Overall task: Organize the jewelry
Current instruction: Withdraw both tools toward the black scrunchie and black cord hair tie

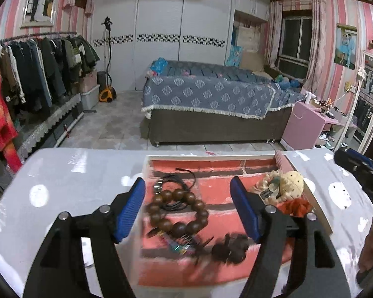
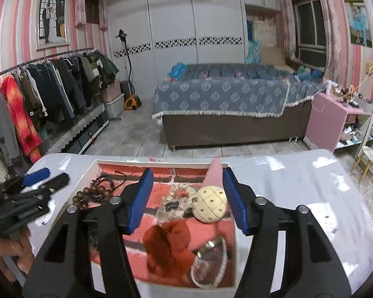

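Both tools hang open and empty above a shallow tray (image 2: pixel 232 213) on the white bench (image 1: pixel 69 181). The left tool (image 1: pixel 187 207) is over a wooden bead bracelet (image 1: pixel 179 213) near the tray's left edge, the right tool (image 2: pixel 186 198) over a cream ball (image 2: pixel 210 207) by its right wall. Risk: closing low could snag the black cords (image 1: pixel 179 181) tangled with the beads and drag several pieces out.

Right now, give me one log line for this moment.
left claw: open, empty, over bead bracelet | right claw: open, empty, over red scrunchie | both items in box

the left gripper (image 1: pixel 187 204) and right gripper (image 2: pixel 185 198) each have matte black angular arms, ribbed blue finger pads and round silver pivot screws.
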